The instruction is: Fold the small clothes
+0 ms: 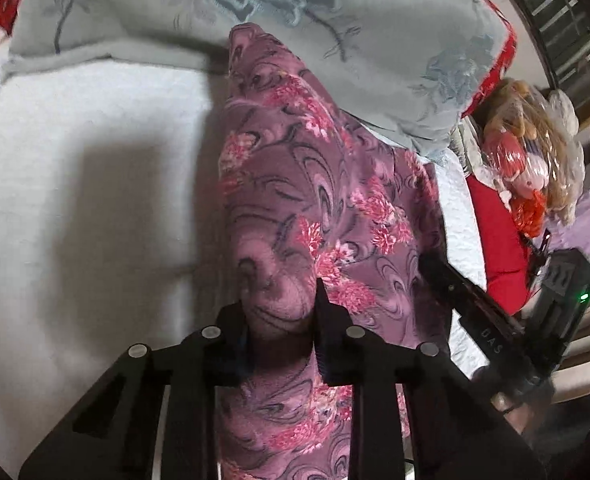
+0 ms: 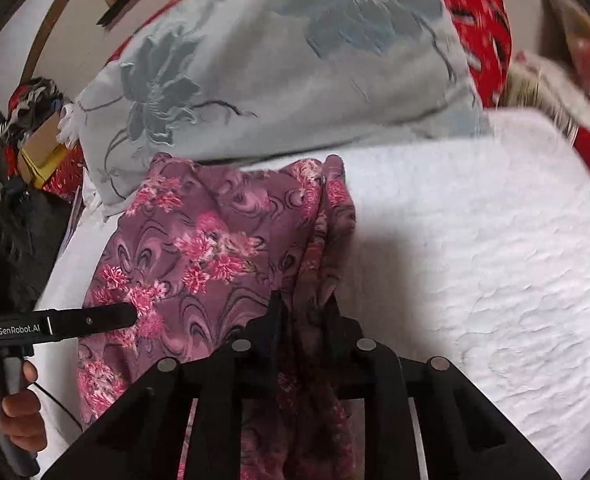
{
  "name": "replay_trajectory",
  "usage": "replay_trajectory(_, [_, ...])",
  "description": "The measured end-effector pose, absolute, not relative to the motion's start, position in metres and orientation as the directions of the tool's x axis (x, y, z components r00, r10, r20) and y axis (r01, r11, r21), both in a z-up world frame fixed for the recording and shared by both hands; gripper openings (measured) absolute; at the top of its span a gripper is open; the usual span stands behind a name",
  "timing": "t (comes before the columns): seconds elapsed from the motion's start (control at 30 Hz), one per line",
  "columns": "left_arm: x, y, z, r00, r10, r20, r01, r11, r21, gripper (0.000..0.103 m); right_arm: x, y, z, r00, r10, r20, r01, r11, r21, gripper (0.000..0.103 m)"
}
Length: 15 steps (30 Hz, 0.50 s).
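Left tool (image 1: pixel 281 312) and right tool (image 2: pixel 305 316) each pinch a bunched edge of the purple flowered cloth (image 1: pixel 315 208) above the white bed (image 1: pixel 75 200), near the grey pillow (image 2: pixel 275 80).

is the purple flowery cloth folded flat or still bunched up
Bunched, not flat: the purple floral cloth rises gathered from the white bedcover, pinched in both tools.

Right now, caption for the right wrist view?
Right gripper pinching purple floral garment on white bedspread; left gripper grips its other side.
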<state>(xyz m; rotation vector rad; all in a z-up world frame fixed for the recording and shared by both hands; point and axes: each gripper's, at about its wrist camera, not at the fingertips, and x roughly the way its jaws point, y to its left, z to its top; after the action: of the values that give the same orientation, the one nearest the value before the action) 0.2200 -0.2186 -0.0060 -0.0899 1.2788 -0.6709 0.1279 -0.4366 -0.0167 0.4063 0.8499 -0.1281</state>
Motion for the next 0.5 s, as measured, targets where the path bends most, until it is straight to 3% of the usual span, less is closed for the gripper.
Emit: replay_trajectory(0.5, [0.146,-0.122,0.035,0.169,-0.539,-0.825,0.390,0.805,-0.446,0.022,0.052,-0.344,0.033,0.672,0.108,-0.733,0.161,0.944,0.288,0.017])
